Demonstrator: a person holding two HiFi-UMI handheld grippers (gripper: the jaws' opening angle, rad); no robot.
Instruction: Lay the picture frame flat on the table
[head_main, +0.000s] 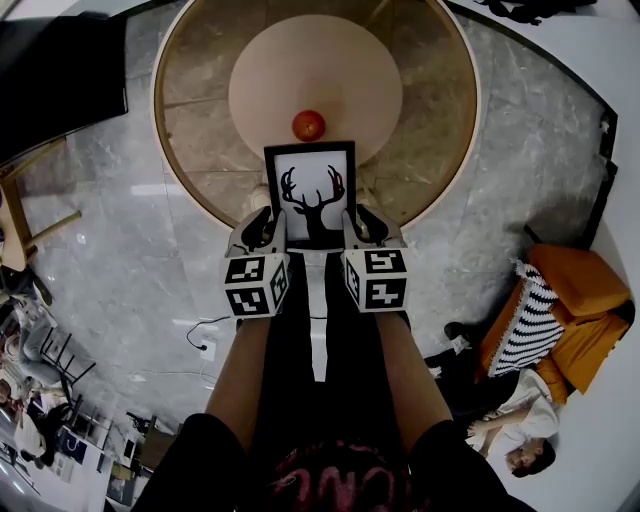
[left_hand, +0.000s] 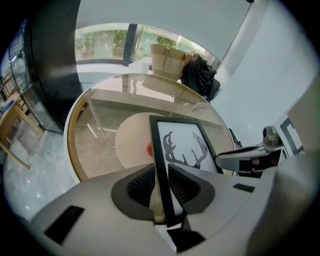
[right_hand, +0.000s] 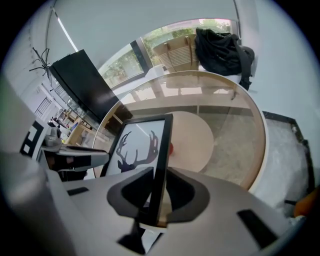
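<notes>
A black picture frame (head_main: 310, 190) with a deer-antler print is held up above the near edge of the round glass table (head_main: 440, 150). My left gripper (head_main: 267, 228) is shut on the frame's left side, and my right gripper (head_main: 360, 228) is shut on its right side. In the left gripper view the frame (left_hand: 180, 145) stands on edge between the jaws of the left gripper (left_hand: 160, 187). The right gripper view shows the frame (right_hand: 142, 145) clamped the same way in the right gripper (right_hand: 159, 192). The frame's lower edge is hidden behind the grippers.
A red ball (head_main: 308, 125) lies on the table's pale round centre disc (head_main: 315, 80) just beyond the frame. The floor is grey marble. An orange seat (head_main: 565, 310) with a striped cushion is at the right, and a person (head_main: 505, 420) sits by it.
</notes>
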